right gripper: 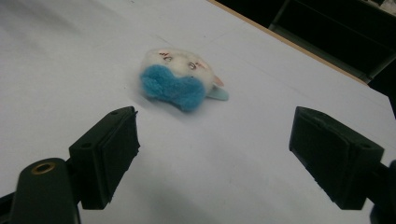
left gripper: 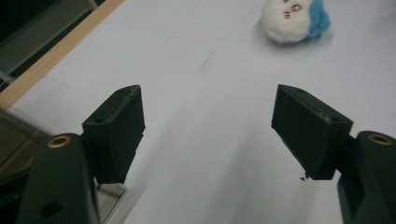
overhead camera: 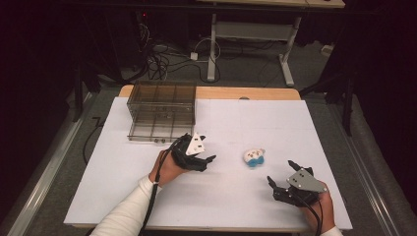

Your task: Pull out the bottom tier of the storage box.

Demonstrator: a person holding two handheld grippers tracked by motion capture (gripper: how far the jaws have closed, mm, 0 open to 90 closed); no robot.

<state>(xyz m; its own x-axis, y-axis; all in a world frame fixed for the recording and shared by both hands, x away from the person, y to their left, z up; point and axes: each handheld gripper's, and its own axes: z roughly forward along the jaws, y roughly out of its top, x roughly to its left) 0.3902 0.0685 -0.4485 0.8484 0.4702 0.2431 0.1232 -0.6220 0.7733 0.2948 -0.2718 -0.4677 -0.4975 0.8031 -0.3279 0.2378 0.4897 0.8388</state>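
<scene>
Plush toy [overhead camera: 254, 157] on white table [overhead camera: 221, 196], both grippers' jaws apart, empty

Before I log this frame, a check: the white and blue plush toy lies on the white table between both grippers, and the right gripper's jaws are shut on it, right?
Not quite. The white and blue plush toy lies free on the white table; the right gripper has open jaws short of it, as the right gripper view shows.

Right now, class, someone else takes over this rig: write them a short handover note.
Left claw: open, holding nothing, near the clear drawer box.
Right claw: open, holding nothing, close to the plush toy.
The toy lies alone on the white table between both claws, untouched.
Done: nothing gripped.
Left: probably grasp the toy; the box may be its destination, but that is a guess.
</scene>
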